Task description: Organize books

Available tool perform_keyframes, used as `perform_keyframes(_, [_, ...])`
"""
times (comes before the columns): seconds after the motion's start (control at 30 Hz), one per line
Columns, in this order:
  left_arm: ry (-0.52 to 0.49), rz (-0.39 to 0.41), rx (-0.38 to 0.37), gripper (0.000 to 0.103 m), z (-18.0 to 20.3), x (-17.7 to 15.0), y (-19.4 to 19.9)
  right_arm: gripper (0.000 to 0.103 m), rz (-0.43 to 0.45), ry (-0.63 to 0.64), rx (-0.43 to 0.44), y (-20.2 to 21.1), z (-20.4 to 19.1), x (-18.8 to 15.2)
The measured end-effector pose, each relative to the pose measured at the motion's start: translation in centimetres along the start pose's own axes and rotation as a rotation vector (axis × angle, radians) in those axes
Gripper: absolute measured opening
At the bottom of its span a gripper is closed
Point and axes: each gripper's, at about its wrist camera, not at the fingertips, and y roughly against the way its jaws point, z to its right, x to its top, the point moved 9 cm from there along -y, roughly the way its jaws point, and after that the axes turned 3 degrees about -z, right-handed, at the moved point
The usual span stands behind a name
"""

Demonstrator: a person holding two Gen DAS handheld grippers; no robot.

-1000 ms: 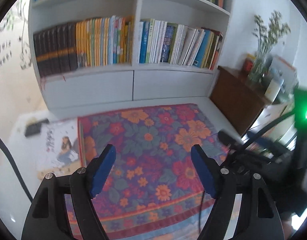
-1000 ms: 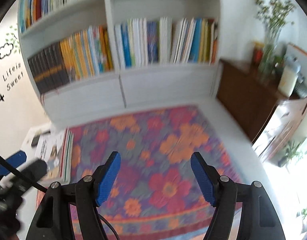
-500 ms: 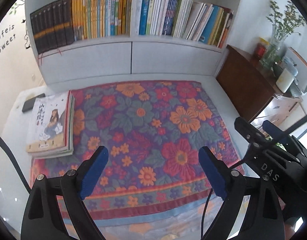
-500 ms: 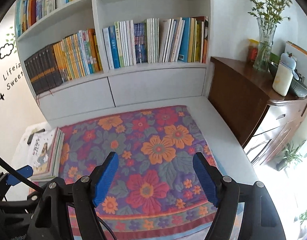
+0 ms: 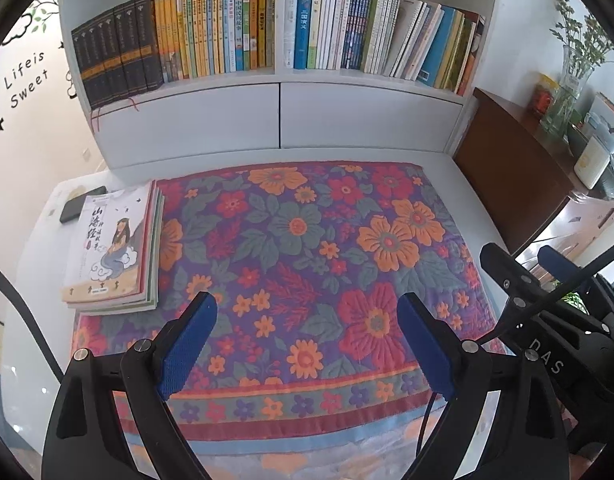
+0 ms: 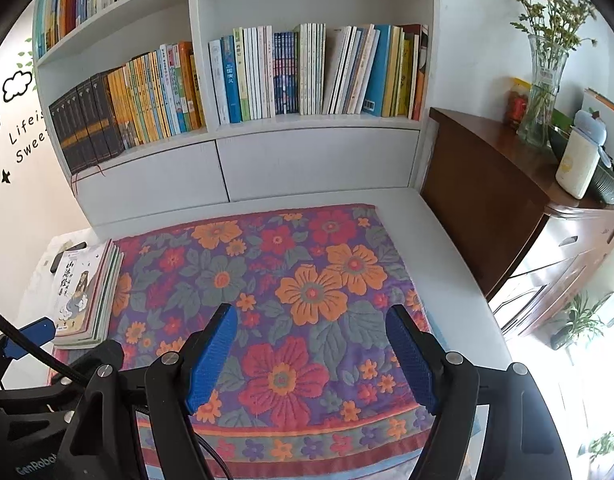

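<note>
A stack of thin books [image 5: 113,254] lies flat at the left edge of a floral cloth [image 5: 307,240]; its top cover shows a drawn figure. The stack also shows in the right wrist view [image 6: 85,292]. A white bookshelf [image 5: 279,84] behind holds rows of upright books [image 5: 211,36]. My left gripper [image 5: 305,344] is open and empty above the cloth's near part, right of the stack. My right gripper [image 6: 311,354] is open and empty above the cloth, and it shows at the right edge of the left wrist view [image 5: 547,300].
A dark phone-like object [image 5: 81,208] lies behind the stack on the white table [image 5: 459,184]. A brown cabinet [image 6: 507,204] stands at the right with a vase of flowers [image 6: 543,80] and a white bottle [image 6: 577,164].
Both grippers have pulled back and tilted down, so the shelf sits farther off and the stack and cloth show more fully. Both stay open and empty.
</note>
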Motion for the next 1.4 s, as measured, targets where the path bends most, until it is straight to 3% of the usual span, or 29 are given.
perform_keyframes(1.4, [-0.019,-0.024,0.078,0.091,-0.8,-0.1,-1.1,0.075,-0.04,0.002,0.021,-1.2,-0.8,-0.7])
